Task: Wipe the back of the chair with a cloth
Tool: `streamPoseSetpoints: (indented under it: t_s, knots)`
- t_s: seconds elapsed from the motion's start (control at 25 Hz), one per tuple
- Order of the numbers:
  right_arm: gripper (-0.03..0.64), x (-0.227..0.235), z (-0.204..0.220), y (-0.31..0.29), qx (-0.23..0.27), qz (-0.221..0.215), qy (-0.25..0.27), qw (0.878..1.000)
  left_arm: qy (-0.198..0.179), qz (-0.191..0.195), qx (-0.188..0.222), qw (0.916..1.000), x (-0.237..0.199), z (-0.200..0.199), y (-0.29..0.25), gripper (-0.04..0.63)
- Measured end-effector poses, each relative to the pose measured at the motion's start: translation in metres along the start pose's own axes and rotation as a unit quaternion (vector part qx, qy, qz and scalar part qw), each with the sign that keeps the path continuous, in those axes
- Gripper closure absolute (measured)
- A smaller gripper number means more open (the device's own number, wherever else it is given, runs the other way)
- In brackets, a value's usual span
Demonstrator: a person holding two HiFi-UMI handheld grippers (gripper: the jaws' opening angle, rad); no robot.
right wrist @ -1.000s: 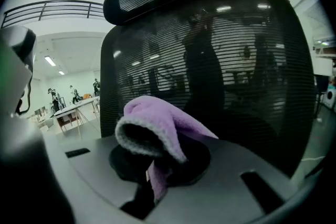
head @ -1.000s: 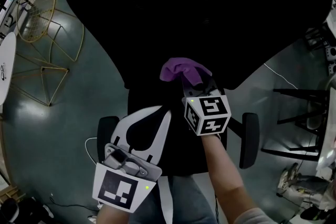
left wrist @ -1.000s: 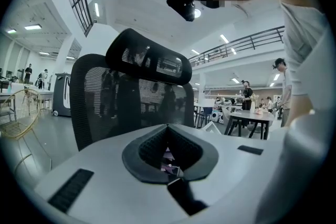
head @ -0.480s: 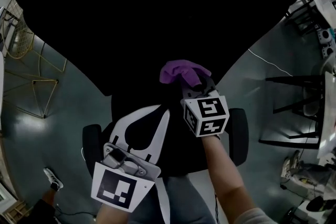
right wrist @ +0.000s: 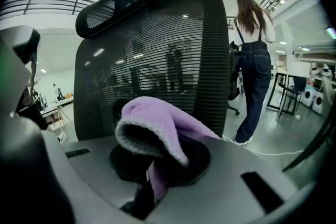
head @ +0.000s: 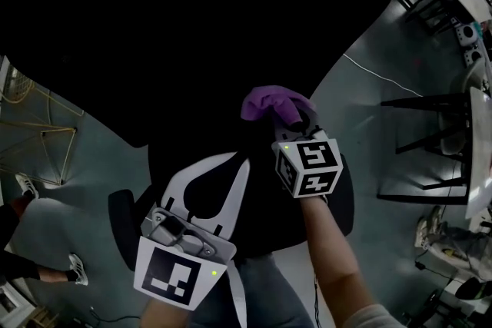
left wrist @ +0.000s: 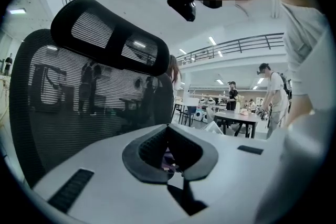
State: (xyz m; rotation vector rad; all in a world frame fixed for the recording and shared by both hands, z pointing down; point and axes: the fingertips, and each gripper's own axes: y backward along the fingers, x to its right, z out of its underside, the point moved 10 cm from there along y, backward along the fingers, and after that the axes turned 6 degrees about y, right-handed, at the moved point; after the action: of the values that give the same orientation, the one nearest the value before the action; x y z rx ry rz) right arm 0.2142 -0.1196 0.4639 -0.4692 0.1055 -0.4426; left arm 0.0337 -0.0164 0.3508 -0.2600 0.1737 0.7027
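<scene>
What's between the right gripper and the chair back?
Only the purple cloth, clamped in the right gripper and bunched ahead of its jaws toward the chair back. The right gripper view shows it.

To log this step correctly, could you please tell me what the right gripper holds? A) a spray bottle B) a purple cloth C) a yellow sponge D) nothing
B: in the right gripper view, the right gripper is shut on a purple cloth, which bunches out of its jaws in front of the mesh chair back.
</scene>
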Motion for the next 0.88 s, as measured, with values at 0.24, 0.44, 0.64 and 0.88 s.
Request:
streamPoseSetpoints:
  t_s: [0.24, 0.44, 0.64, 0.88]
  knots:
    - [0.571, 0.021, 0.007, 0.009, -0.002, 0.02, -0.017, 1.0, 0.001, 0.006, -0.005, 1.0, 0.007, 0.003, -0.007, 0.583]
    - [0.571, 0.029, 0.01, 0.015, 0.002, 0.025, -0.022, 0.999, 0.004, 0.002, -0.005, 1.0, 0.011, 0.005, -0.008, 0.583]
    - [0.571, 0.029, 0.012, 0.014, 0.009, 0.017, -0.026, 0.999, 0.006, 0.003, -0.008, 1.0, 0.011, 0.007, -0.008, 0.583]
    - [0.571, 0.025, 0.027, 0.011, 0.009, 0.009, -0.058, 0.998, 0.007, 0.008, -0.018, 0.9998, 0.01, 0.014, -0.008, 0.583]
